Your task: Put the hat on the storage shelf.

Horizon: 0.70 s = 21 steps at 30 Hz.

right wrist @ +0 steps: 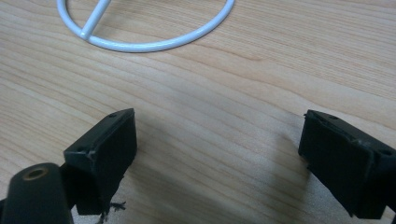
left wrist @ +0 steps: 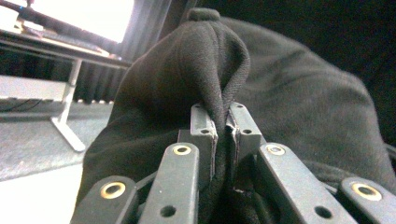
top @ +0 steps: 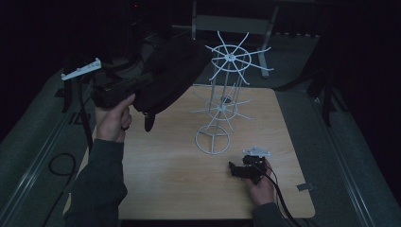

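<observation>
A black cap point(top: 168, 78) hangs in the air above the table's far left, held by my left gripper point(top: 135, 90). In the left gripper view the jaws are shut on a fold of the black cap point(left wrist: 196, 70), and my left gripper point(left wrist: 222, 123) pinches the fabric between its pads. A white wire stand point(top: 224, 94) with spoked tiers rises at the middle of the table. My right gripper point(top: 235, 168) rests low near the table's front right, just in front of the stand's ring base point(right wrist: 144, 44). My right gripper point(right wrist: 217, 140) is open with bare wood between its jaws.
The wooden table point(top: 170, 175) has grey carpet floor around it. A metal table frame point(top: 231, 23) stands behind the stand. A black cable loop point(top: 59, 165) lies on the floor at the left.
</observation>
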Available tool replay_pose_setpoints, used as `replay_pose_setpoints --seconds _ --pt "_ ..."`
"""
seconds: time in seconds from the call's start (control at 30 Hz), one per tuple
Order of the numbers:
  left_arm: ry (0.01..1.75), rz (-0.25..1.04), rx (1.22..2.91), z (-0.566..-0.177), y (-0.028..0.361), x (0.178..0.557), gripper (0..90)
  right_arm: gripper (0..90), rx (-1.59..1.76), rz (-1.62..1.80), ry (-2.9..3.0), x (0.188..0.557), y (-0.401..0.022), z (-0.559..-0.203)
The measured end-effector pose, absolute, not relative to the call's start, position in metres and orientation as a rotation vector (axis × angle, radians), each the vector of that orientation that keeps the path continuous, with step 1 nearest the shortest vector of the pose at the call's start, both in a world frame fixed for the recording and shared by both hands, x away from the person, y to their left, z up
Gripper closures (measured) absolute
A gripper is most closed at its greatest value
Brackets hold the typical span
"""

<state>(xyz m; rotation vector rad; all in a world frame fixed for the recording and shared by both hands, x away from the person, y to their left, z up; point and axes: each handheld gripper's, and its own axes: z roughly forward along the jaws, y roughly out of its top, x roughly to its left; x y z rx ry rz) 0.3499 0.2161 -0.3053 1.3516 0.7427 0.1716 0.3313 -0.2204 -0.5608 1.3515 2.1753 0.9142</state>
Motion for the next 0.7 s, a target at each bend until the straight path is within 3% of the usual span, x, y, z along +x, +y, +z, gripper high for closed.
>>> replay_pose_setpoints --seconds 0.33,0.7 --pt "0.769 0.155 1.415 -0.312 0.211 0.356 77.7 11.1 1.348 0.913 2.175 0.331 -0.221 -0.561" --pt "0.812 0.109 1.414 -0.326 0.213 0.362 60.8 11.1 1.351 0.913 2.175 0.331 -0.220 -0.561"
